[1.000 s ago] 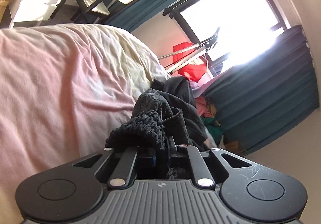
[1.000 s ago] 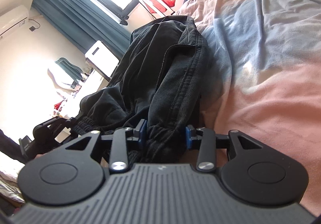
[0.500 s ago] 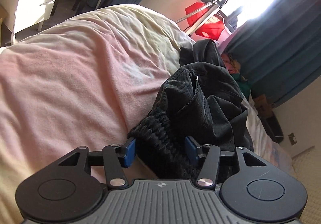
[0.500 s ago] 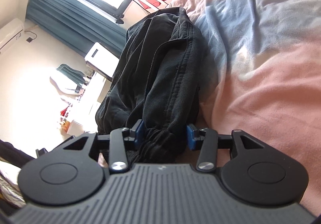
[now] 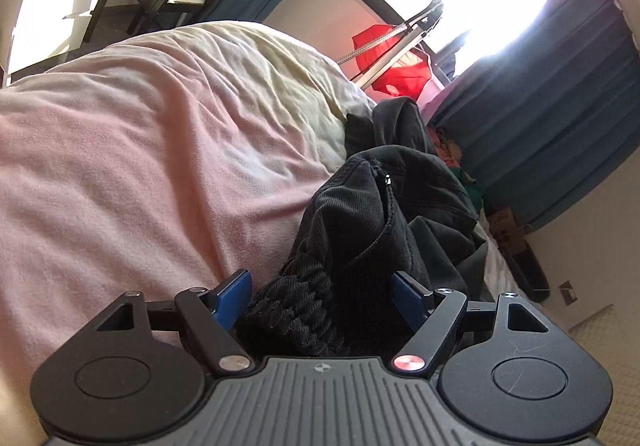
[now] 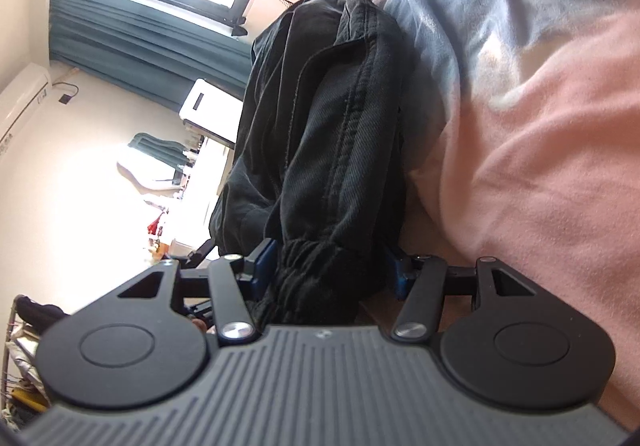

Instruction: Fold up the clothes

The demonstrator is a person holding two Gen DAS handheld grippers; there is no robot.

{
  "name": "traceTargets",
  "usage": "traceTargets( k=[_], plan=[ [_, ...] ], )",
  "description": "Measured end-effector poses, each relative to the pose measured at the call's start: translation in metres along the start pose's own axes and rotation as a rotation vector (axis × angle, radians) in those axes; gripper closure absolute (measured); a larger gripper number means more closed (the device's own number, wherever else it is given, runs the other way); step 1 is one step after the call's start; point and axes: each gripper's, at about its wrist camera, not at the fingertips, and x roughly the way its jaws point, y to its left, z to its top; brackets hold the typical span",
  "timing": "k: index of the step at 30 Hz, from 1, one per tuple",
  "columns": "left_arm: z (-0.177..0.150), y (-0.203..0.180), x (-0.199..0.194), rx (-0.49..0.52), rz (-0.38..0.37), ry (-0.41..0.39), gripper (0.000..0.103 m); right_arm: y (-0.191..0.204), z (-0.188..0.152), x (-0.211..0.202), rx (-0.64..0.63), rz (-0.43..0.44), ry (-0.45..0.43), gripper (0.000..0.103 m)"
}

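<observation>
A black garment (image 5: 384, 214) with a ribbed elastic hem lies bunched on the bed, also in the right wrist view (image 6: 320, 118). My left gripper (image 5: 322, 296) is open, its blue pads (image 5: 234, 292) standing wide on either side of the ribbed hem, which sits loose between them. My right gripper (image 6: 328, 266) is open too, its pads (image 6: 264, 260) spread either side of the garment's gathered cuff. The cloth hides most of the right pad in each view.
The bed has a pink, cream and pale blue cover (image 5: 120, 166). A drying rack with a red garment (image 5: 394, 62) stands by the window. Teal curtains (image 5: 540, 126) hang beyond. A desk and white unit (image 6: 208, 106) stand off the bed's far side.
My left gripper, shut on the ribbed hem a second ago, has opened wide. My right gripper has opened further. The garment has settled lower on the bed.
</observation>
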Motion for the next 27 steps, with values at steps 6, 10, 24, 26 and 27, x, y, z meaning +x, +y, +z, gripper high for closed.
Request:
traceTargets(
  k=[6, 10, 24, 26, 27],
  plan=[
    [-0.008, -0.009, 0.009, 0.113, 0.049, 0.003, 0.030, 0.009, -0.005, 0.006, -0.109, -0.056, -0.011, 0.061],
    [-0.010, -0.020, 0.007, 0.175, 0.097, 0.008, 0.034, 0.011, -0.008, 0.004, -0.128, -0.073, -0.023, 0.073],
    [-0.031, -0.040, 0.022, 0.373, 0.105, 0.058, 0.032, 0.011, 0.000, -0.014, -0.070, -0.072, -0.093, 0.077],
    [-0.032, -0.044, 0.021, 0.398, 0.103, 0.015, 0.040, 0.011, 0.001, -0.011, -0.079, -0.074, -0.090, 0.077],
    [-0.032, -0.046, 0.019, 0.420, 0.099, -0.010, 0.046, 0.012, 0.000, -0.011, -0.087, -0.073, -0.089, 0.077]
  ],
)
